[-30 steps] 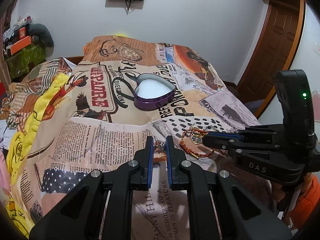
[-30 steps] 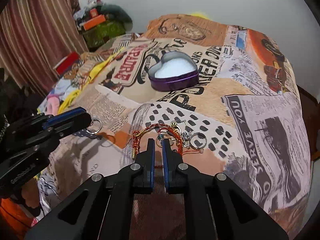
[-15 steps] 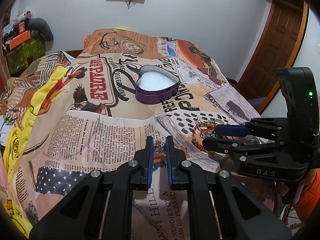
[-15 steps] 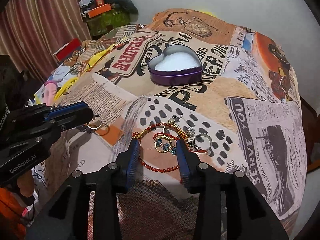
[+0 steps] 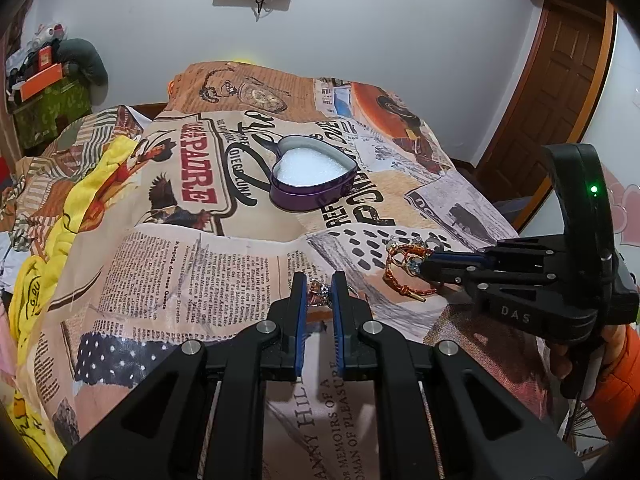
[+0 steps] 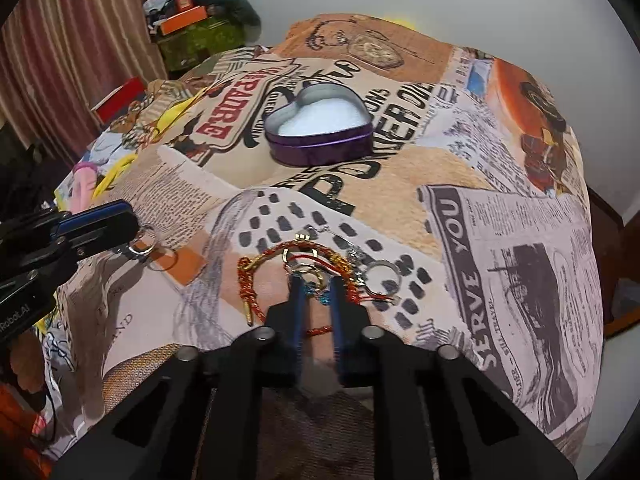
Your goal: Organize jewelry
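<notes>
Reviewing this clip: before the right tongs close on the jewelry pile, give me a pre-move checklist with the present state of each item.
1. Heart-shaped tin open, lid off: ok.
2. Right tongs open around the gold ring: ok.
3. Ring free of the red cord bracelet: not ok, they overlap.
4. Silver ring outside the tongs: ok.
5. Left tongs gripping their piece: cannot tell, a gap shows.
6. Path to the tin unobstructed: ok.

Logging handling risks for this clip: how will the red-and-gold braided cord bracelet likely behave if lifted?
The braided bracelet is probably floppy: it lies in an uneven loop on the bedspread. It may drag neighbours, since the gold ring and silver ring overlap it.
</notes>
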{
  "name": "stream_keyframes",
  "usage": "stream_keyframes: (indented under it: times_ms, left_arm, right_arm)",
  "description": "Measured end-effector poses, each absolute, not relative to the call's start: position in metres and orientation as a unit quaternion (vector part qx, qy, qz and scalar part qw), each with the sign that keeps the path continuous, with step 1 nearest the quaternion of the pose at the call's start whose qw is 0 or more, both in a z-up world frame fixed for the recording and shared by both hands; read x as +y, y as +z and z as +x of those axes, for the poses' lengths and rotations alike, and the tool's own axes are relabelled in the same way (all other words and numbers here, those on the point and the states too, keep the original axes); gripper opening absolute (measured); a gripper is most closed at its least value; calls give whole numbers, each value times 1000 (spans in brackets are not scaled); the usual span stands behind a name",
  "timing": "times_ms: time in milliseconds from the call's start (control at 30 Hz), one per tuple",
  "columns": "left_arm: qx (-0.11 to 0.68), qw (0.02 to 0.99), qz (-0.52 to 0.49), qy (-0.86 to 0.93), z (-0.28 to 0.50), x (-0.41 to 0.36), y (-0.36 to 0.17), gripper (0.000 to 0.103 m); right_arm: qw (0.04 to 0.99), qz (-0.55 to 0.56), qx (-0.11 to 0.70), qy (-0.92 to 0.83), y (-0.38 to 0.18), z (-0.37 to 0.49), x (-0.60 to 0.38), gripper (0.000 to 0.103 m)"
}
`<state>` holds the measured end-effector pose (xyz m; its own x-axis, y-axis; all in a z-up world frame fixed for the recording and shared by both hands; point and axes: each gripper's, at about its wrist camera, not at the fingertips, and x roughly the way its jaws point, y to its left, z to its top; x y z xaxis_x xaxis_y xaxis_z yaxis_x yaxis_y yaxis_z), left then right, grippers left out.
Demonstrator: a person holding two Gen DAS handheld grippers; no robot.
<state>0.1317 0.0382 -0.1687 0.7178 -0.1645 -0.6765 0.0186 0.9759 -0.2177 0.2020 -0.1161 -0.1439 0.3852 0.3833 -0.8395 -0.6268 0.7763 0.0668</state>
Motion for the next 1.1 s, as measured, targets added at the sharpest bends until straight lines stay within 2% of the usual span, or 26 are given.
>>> stream_keyframes:
  times_ms: [100, 467, 567, 733, 1100]
  left_arm:
    - [372, 922, -99, -49, 131, 38, -168, 10]
    - [371, 923, -97, -43, 128, 39, -165, 10]
    - [372, 922, -96, -43, 128, 38, -166, 10]
    - [376, 921, -94, -41, 129, 38, -169, 10]
    - [385, 917, -95, -43, 134, 38, -176, 10]
  right_arm:
    - [818, -124, 468, 311, -146, 200, -119, 5]
    - [820, -147, 441, 334, -133, 183, -112, 4]
    - [823, -150, 441, 324, -133, 190, -112, 8]
    - [816, -153, 452, 325, -139, 199, -113, 24]
    - [802, -175, 457, 344, -147, 202, -109, 23]
